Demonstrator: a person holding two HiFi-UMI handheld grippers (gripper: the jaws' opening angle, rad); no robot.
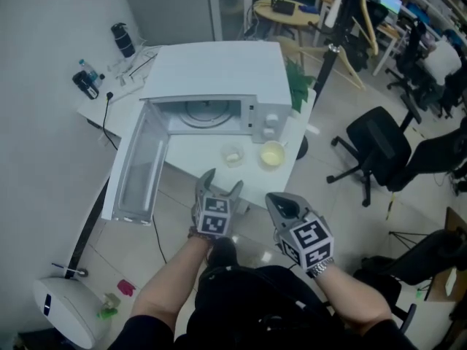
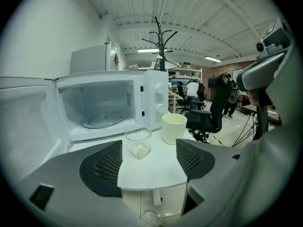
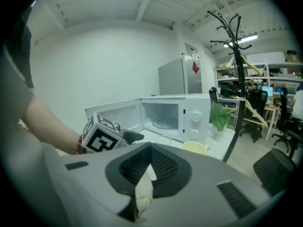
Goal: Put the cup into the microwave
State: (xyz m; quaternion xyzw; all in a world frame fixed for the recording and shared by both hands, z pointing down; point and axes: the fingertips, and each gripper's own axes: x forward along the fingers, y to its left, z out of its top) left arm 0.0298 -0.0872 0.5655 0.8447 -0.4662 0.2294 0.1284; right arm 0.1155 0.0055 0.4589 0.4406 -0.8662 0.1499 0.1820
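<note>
A white microwave stands on the white table with its door swung fully open to the left and its cavity empty. In front of it stand a clear glass cup with something white at its bottom and, right of it, a cream cup. My left gripper is open, short of the table's near edge, aimed at the glass cup, with nothing between its fingers. My right gripper is shut and empty, beside it to the right.
A black office chair stands right of the table, and a green plant sits beside the microwave. Bottles and cables lie on the table's far left part. A white device sits on the floor at lower left.
</note>
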